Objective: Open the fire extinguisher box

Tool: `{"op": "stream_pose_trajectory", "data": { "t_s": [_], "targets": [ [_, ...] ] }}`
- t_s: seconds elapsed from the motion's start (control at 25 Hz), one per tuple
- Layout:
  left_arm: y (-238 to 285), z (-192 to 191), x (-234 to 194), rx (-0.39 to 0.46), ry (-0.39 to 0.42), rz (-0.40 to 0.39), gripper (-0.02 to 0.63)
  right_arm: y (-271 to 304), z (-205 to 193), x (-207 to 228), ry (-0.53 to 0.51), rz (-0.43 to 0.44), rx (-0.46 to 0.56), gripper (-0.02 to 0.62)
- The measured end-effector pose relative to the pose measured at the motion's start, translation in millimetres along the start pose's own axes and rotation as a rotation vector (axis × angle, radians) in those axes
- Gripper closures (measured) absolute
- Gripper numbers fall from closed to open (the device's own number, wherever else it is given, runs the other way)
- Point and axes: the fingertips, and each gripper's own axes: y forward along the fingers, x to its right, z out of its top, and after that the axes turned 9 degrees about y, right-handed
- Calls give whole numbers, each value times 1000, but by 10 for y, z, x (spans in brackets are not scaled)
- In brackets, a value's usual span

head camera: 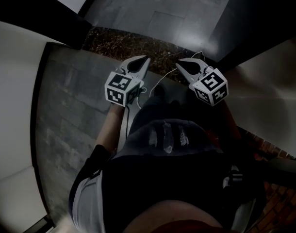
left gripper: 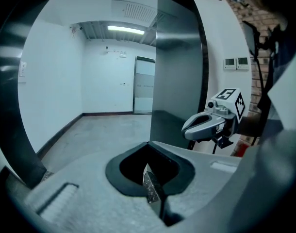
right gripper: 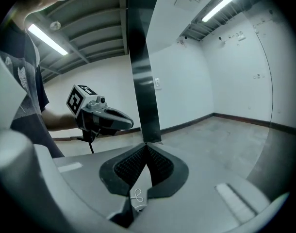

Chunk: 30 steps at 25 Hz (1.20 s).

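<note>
Your dark printed shirt (head camera: 177, 178) fills the near view; beyond it the white left gripper (head camera: 147, 58) and white right gripper (head camera: 179, 64) hover side by side over grey floor tiles (head camera: 70, 110), both clenched on nothing. No fire extinguisher box shows in any view, so this looks like the approach: find it, then open a gripper for its door.
</note>
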Motion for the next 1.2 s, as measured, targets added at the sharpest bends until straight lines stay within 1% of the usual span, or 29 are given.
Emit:
{"op": "stream_pose_trajectory", "data": {
  "t_s": [0.12,0.32,0.44,0.68,0.8,0.96,1.04,1.2],
  "targets": [
    [36,6,6,0,5,-10,606,41,34,-9,-28,2,-6,594],
    [3,-18,-106,12,-24,-6,606,154,162,-102,-81,17,-27,594],
    [-33,-51,-134,18,-40,-8,606,189,184,-173,-86,17,-35,594],
    [109,-149,-358,24,-72,-14,606,411,251,-39,-96,7,-58,594],
    [152,-232,-578,26,-92,-15,606,615,323,31,-111,-4,-72,594],
    [215,-241,-947,48,-121,-6,606,924,497,159,-132,-16,-107,594],
    [217,-250,-1171,54,-129,-2,606,1105,598,184,-132,-17,-117,594],
    [229,-212,-1716,92,-142,14,606,1513,873,270,-129,-28,-121,594]
  ]
}}
